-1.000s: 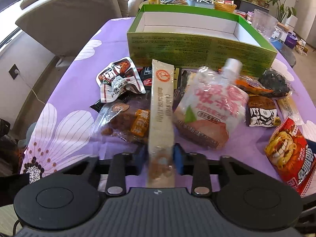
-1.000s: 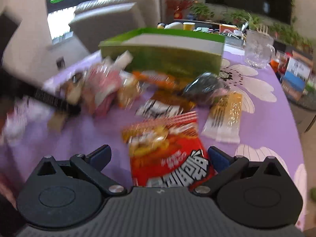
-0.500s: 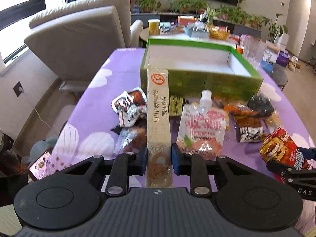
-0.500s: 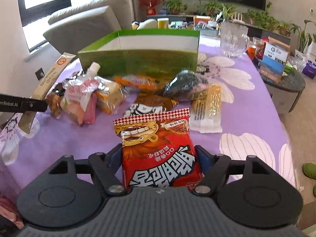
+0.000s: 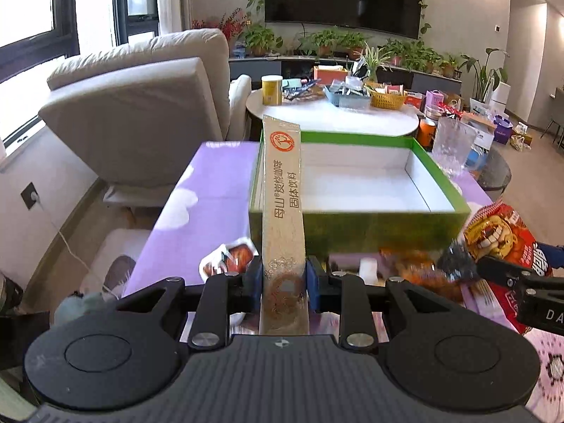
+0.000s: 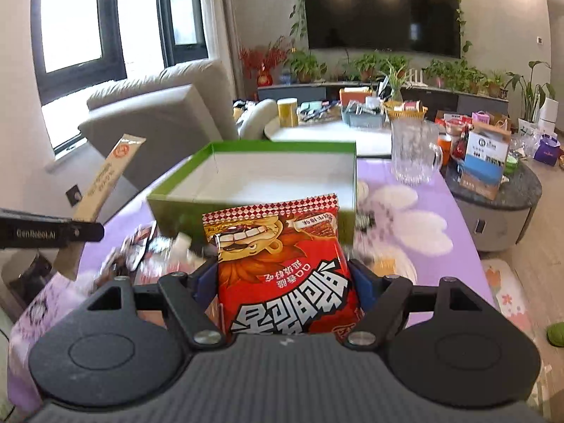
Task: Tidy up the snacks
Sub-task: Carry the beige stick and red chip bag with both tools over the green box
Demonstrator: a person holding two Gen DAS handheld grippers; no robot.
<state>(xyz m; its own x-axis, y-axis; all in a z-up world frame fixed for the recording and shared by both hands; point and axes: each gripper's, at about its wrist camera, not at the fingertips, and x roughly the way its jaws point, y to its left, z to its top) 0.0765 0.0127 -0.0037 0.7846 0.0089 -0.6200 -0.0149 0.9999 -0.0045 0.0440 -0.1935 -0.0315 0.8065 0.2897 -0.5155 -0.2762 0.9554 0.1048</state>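
My left gripper (image 5: 283,278) is shut on a long beige drink-mix sachet (image 5: 283,190) and holds it upright above the table, in front of the open green box (image 5: 356,225). The sachet also shows at the left of the right wrist view (image 6: 105,176). My right gripper (image 6: 278,282) is shut on a red snack bag (image 6: 282,264) and holds it raised in front of the same green box (image 6: 246,211), whose white inside is bare. The red bag also shows at the right of the left wrist view (image 5: 500,236). Several loose snack packets (image 5: 229,262) lie below on the purple cloth.
A glass pitcher (image 6: 412,155) stands right of the box. A grey armchair (image 5: 141,112) stands behind the table at the left. A round white table (image 5: 335,112) with baskets and a yellow can stands beyond the box. A dark side table (image 6: 500,190) with boxes is at the right.
Both grippers have risen with their packets and moved towards the green box. The snack pile has dropped low in both views and the box interior now shows fully.
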